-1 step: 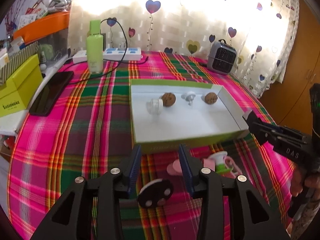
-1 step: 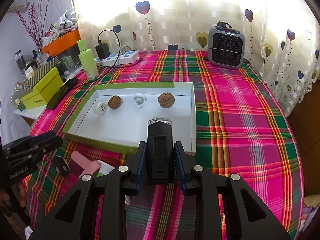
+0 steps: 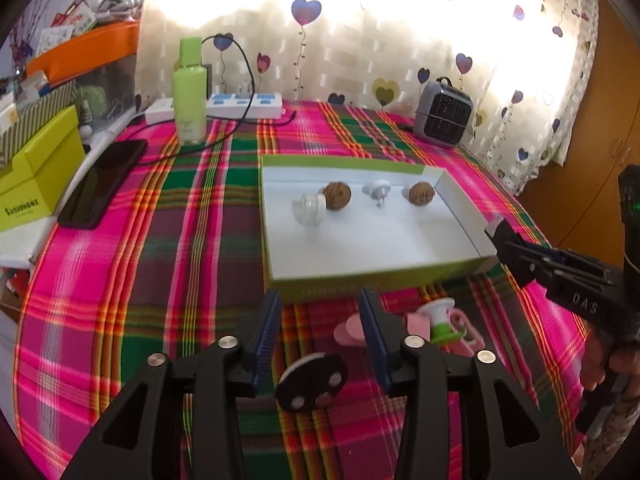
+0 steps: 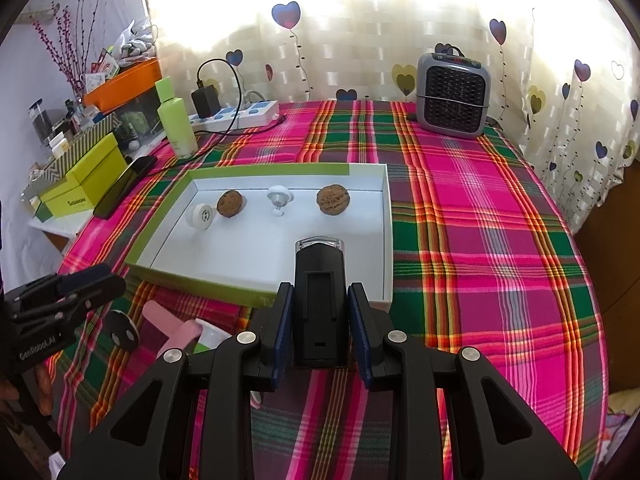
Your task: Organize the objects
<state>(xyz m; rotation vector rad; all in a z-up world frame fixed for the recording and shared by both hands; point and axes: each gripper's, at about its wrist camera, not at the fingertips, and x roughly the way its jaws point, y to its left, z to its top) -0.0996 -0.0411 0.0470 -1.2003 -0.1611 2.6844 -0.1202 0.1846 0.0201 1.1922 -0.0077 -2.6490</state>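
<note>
A white tray with a green rim (image 3: 360, 280) (image 4: 192, 276) holds two walnuts (image 3: 337, 195) (image 3: 421, 194), a small white jar (image 3: 309, 209) and a white knob (image 3: 377, 191). My left gripper (image 3: 319, 296) hovers just before the tray's near wall, its jaws opening. A black disc with a white edge (image 3: 310, 380) sits low between them, free of the pads. My right gripper (image 4: 320, 288) is shut on a black rectangular device with a clear tip (image 4: 320, 264), held over the tray's near right corner. Pink pieces (image 3: 348, 332) and a white-green spool (image 3: 436, 320) lie on the cloth.
A plaid cloth covers the table. At the back stand a green bottle (image 3: 190, 92), a power strip (image 3: 244, 106) with a cable, and a grey heater (image 4: 454, 96). A dark phone (image 3: 102, 184) and yellow-green boxes (image 3: 36, 172) sit at the left edge.
</note>
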